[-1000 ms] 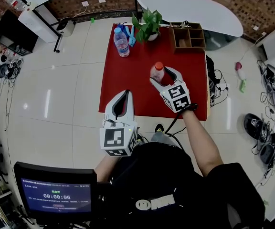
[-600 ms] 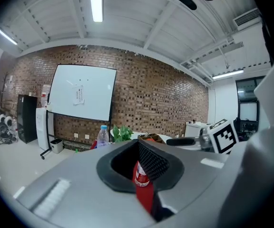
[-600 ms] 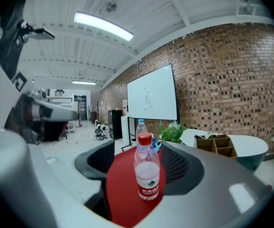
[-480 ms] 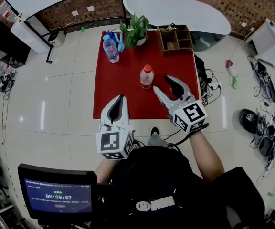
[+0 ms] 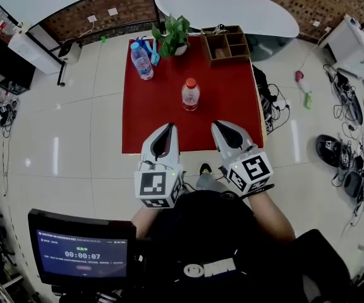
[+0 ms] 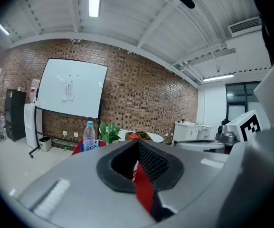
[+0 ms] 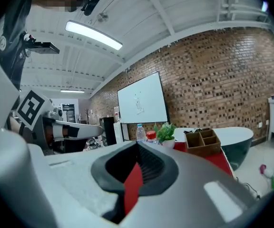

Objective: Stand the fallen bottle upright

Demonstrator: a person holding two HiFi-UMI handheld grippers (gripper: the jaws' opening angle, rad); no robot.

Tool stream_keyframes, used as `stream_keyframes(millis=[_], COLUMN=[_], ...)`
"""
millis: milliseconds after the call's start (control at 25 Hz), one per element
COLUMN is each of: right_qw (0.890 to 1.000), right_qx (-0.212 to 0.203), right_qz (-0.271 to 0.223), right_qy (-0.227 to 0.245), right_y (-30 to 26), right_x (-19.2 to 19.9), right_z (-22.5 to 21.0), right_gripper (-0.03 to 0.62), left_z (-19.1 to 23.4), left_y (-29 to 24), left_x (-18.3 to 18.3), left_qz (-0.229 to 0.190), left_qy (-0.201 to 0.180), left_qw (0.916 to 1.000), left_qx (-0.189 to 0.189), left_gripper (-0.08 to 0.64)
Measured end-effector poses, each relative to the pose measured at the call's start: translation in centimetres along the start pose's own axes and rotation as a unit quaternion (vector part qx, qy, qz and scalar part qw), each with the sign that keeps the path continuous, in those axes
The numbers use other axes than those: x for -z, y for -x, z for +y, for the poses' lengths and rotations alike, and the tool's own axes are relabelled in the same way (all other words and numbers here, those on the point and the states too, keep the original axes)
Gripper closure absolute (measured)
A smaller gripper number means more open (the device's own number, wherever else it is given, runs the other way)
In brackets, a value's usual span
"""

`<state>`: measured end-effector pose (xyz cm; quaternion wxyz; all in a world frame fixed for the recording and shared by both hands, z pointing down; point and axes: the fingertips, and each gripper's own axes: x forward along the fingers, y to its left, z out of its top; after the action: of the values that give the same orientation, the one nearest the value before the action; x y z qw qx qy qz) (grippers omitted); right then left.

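A clear bottle with an orange-red cap [image 5: 190, 95] stands upright in the middle of the red table [image 5: 232, 112]; its cap [image 7: 151, 137] also shows past the right jaws. My right gripper [image 5: 218, 127] hovers over the table's near edge, well short of the bottle. Its jaws are closing and meet with nothing between them. My left gripper [image 5: 168, 127] hangs beside it at the same edge, shut and holding nothing. In the left gripper view the bottle's red cap [image 6: 134, 137] peeks just over the jaws.
A blue-capped water bottle [image 5: 141, 60] stands at the table's far left. Next to it is a potted plant [image 5: 172, 33], and a wooden compartment box [image 5: 228, 44] sits at the far right. A white oval table [image 5: 226, 8] lies beyond. Cables and gear [image 5: 349, 169] lie on the floor at right.
The right gripper let go of the bottle, drew back to the table's near edge and shut its jaws. The bottle stays standing. The left gripper moved forward a little.
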<state>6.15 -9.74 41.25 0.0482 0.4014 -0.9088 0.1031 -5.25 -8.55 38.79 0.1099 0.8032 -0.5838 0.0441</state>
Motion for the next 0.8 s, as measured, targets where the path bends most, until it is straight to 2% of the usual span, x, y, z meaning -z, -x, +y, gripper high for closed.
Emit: stream_keyframes(millis=[440,800], right_qw=[1.000,1.000], right_qx=[-0.010,-0.012], right_qz=[-0.003,-0.001], right_qy=[0.026,0.027], right_y=[-1.2,-1.3], right_x=[-0.2,-0.1], right_z=[1.3,1.2], right_gripper=[0.588,0.588], left_z=[0.9,0.9], left_y=[0.1,0.0], left_x=[0.2,0.0], left_qz=[-0.005,-0.004], left_qy=[-0.001,-0.002], left_qw=[0.9999,0.9999], left_qx=[-0.009,-0.011], left_gripper=[0.554,0.554])
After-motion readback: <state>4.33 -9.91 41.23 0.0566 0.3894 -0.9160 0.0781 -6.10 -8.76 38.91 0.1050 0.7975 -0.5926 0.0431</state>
